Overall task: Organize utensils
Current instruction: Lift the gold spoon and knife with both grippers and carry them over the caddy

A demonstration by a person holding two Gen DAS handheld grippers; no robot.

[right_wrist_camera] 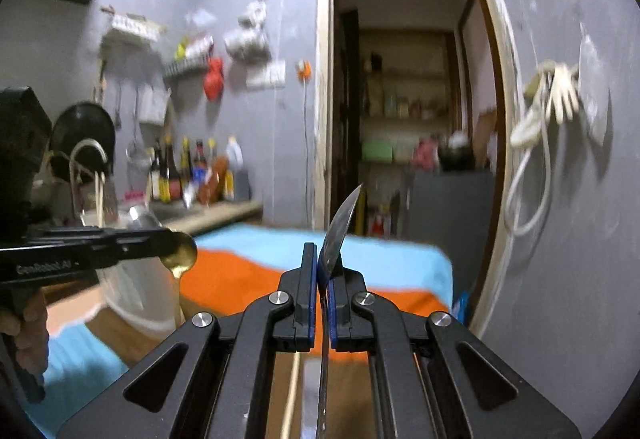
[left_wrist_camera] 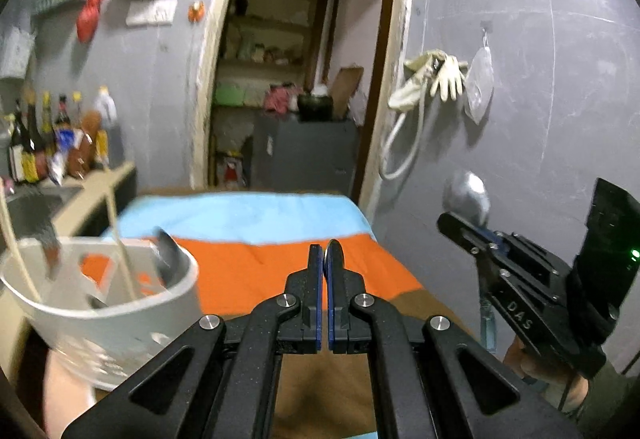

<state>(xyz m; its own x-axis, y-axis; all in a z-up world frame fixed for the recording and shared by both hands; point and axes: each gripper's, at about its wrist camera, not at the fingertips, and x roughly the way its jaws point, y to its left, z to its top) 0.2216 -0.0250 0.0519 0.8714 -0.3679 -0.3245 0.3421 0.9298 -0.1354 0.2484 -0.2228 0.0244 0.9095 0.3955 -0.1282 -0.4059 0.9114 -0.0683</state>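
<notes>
Holder: at my far left I see the white utensil holder (left_wrist_camera: 120, 303) standing on the striped cloth (left_wrist_camera: 248, 271); its image is smeared by blur. Two pale chopsticks (left_wrist_camera: 120, 239) lean out of it, and a grey spoon bowl (left_wrist_camera: 168, 255) rests against its right rim.
Counter: behind the holder I make out a row of sauce bottles (left_wrist_camera: 44, 135) against the grey wall.
Left gripper: my left gripper (left_wrist_camera: 325, 259) is clenched, pads together, on a golden spoon (right_wrist_camera: 180, 253). In its own view I see only the thin edge of the spoon between the blue pads. From the right wrist view the spoon's bowl sticks out past the fingertips, just in front of the holder's rim.
Cloth: blue, orange and brown bands run across the table under both grippers.
Doorway: straight ahead I see an open door into a storeroom with shelves (left_wrist_camera: 272, 59).
Right gripper: my right gripper (right_wrist_camera: 322, 263) is clamped on a silver spoon (right_wrist_camera: 340, 227). Its bowl rises edge-on above the pads and its handle runs back down between the fingers. It is lifted clear of the cloth, well right of the holder.
Wall: at the far right pale rubber gloves (left_wrist_camera: 444, 75) hang on a hook.
</notes>
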